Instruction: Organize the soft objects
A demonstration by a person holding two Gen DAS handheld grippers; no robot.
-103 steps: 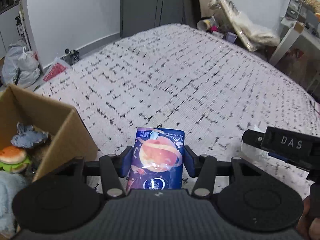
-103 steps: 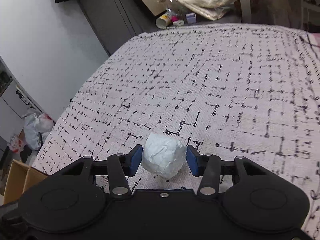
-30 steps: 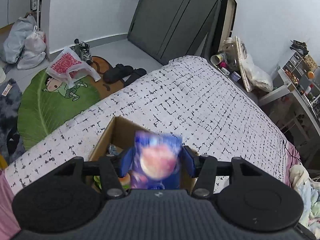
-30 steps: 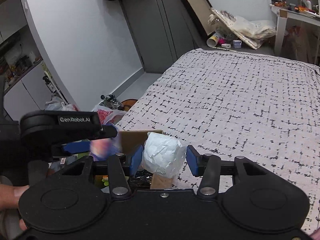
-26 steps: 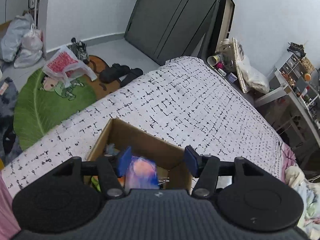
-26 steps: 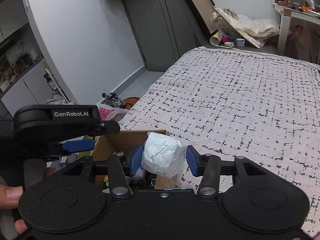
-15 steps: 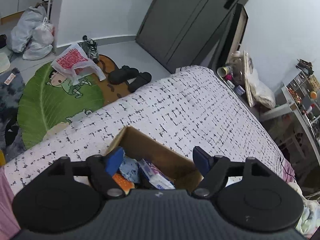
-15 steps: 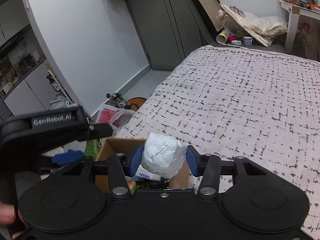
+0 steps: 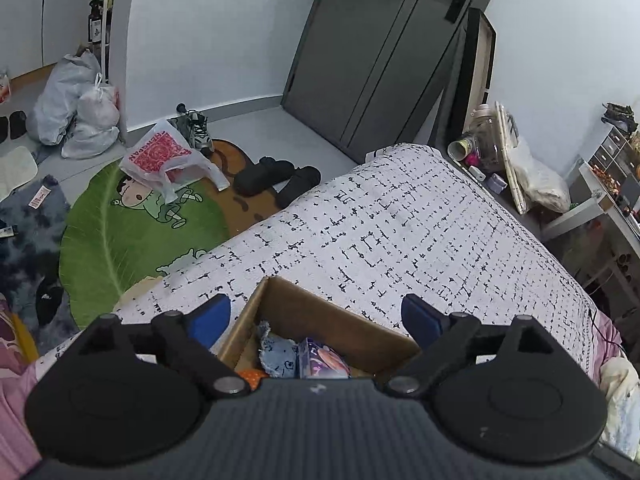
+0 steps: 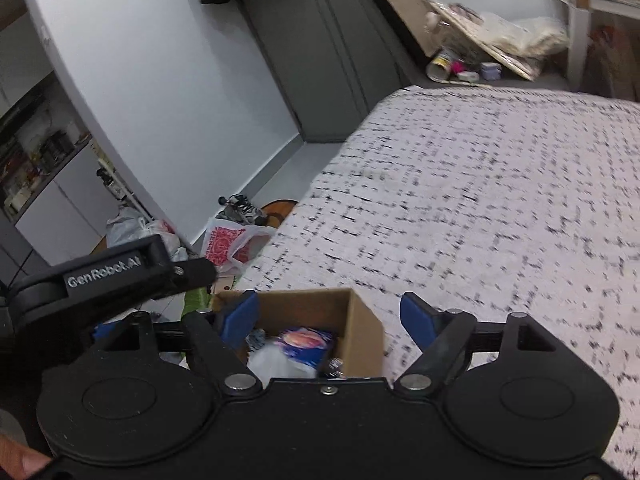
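Bedroom; bed (image 9: 420, 232) with black-flecked white cover. Left gripper (image 9: 316, 316) fingers spread wide, empty, above cardboard box (image 9: 320, 316); right gripper (image 10: 328, 312) fingers likewise released over it. Inside lie the purple planet-print packet (image 10: 306, 342), white crumpled wad (image 10: 276, 362) and blue fabric piece (image 9: 276, 354). Green leaf rug (image 9: 132, 232) on the floor beyond

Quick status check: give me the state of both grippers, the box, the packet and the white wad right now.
Left gripper: open, empty, above the box.
Right gripper: open, empty, above the box.
Box: open-topped, on the bed, partly filled.
Packet: lying in the box.
White wad: in the box, beside the packet.
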